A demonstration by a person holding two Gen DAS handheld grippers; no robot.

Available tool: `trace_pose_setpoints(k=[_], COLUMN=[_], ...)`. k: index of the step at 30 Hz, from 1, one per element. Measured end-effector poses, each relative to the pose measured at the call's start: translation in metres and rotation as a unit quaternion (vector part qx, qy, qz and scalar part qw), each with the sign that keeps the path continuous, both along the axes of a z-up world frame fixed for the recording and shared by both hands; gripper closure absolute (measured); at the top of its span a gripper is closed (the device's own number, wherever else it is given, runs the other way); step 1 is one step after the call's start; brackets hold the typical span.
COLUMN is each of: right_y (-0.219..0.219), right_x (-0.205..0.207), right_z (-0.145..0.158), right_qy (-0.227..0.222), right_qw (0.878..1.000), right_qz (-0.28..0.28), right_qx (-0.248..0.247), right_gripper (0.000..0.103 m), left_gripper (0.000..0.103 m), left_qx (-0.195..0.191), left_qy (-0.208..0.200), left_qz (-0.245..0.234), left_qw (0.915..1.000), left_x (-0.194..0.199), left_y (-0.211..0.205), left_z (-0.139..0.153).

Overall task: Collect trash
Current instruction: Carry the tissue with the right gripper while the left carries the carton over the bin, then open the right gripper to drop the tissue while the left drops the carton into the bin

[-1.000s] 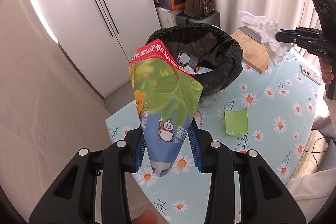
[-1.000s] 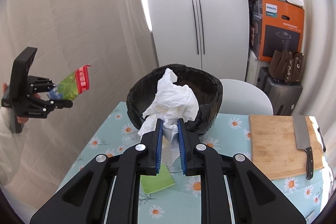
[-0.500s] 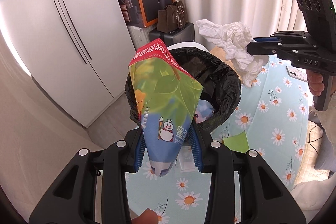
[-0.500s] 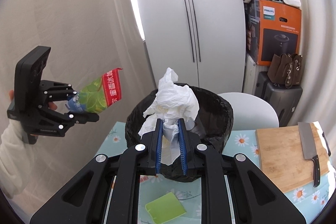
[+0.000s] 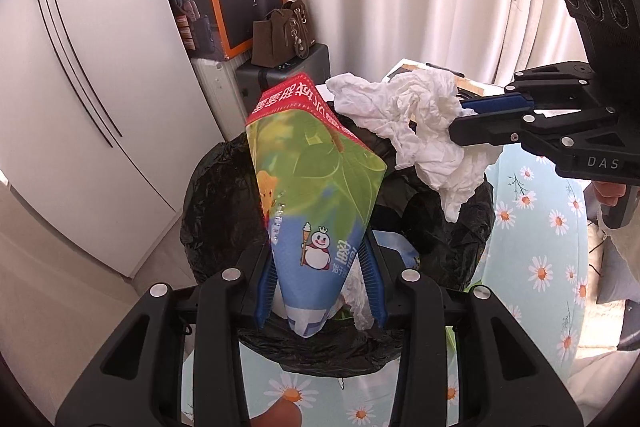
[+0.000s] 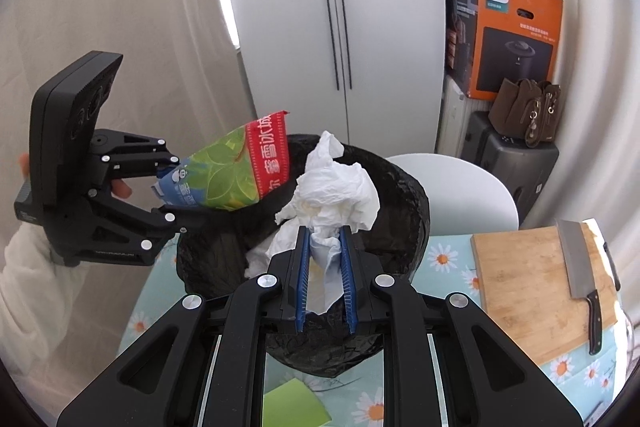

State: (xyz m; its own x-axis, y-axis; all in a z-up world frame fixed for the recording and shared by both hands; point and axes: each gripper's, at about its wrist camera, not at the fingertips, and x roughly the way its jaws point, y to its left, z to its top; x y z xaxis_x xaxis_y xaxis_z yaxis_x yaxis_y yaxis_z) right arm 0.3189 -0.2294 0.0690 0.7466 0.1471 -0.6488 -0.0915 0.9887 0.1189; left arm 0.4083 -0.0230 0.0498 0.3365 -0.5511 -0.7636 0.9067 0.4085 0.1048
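My left gripper (image 5: pixel 320 259) is shut on a green, blue and red paper cup (image 5: pixel 316 183) and holds it over the bin with a black bag (image 5: pixel 208 211). It also shows in the right wrist view (image 6: pixel 176 187), at the bin's left rim, with the cup (image 6: pixel 236 171). My right gripper (image 6: pixel 325 251) is shut on a crumpled white tissue (image 6: pixel 336 191) above the bin (image 6: pixel 404 223). It also shows in the left wrist view (image 5: pixel 464 119), with the tissue (image 5: pixel 416 123) hanging over the bin's right side. Some trash lies inside the bin.
The bin stands on a table with a daisy-print cloth (image 5: pixel 536 235). A wooden cutting board (image 6: pixel 520 279) with a cleaver (image 6: pixel 576 271) lies at the right. A green card (image 6: pixel 296 403) lies in front of the bin. A cabinet, an orange box (image 6: pixel 508 35) and bags stand behind.
Both grippers have moved in over the bin, the cup from the left and the tissue from the right. Both stay shut on their loads.
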Motion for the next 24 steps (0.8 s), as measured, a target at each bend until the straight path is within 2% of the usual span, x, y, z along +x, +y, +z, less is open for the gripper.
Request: trace_pose_setpoints(k=[4, 9, 21, 22, 23, 24], right_y=[0.002, -0.002, -0.004, -0.003, -0.003, -0.002], right_x=[0.008, 0.011, 0.023, 0.022, 0.023, 0.022], right_z=[-0.011, -0.022, -0.031, -0.032, -0.032, -0.032], right_qy=[0.012, 0.017, 0.024, 0.025, 0.025, 0.023], right_qw=[1.000, 1.000, 0.999, 0.999, 0.999, 0.999], right_qz=[0.000, -0.007, -0.019, -0.021, -0.021, -0.022], right_qx=[-0.011, -0.001, -0.011, -0.014, -0.015, -0.018], right_gripper=[0.089, 0.089, 0.087, 0.087, 0.086, 0.086], left_gripper=[0.064, 0.064, 0.064, 0.059, 0.049, 0.045], left_qx=[0.009, 0.027, 0.046, 0.051, 0.055, 0.056], left_qy=[0.012, 0.010, 0.009, 0.008, 0.005, 0.003], left_qz=[-0.015, -0.025, -0.043, -0.044, -0.044, -0.043], left_qw=[0.9998, 0.9993, 0.9980, 0.9977, 0.9975, 0.9975], left_x=[0.009, 0.020, 0.033, 0.033, 0.033, 0.033], left_y=[-0.011, -0.021, -0.041, -0.043, -0.044, -0.046], left_z=[-0.014, -0.022, -0.040, -0.043, -0.045, -0.046])
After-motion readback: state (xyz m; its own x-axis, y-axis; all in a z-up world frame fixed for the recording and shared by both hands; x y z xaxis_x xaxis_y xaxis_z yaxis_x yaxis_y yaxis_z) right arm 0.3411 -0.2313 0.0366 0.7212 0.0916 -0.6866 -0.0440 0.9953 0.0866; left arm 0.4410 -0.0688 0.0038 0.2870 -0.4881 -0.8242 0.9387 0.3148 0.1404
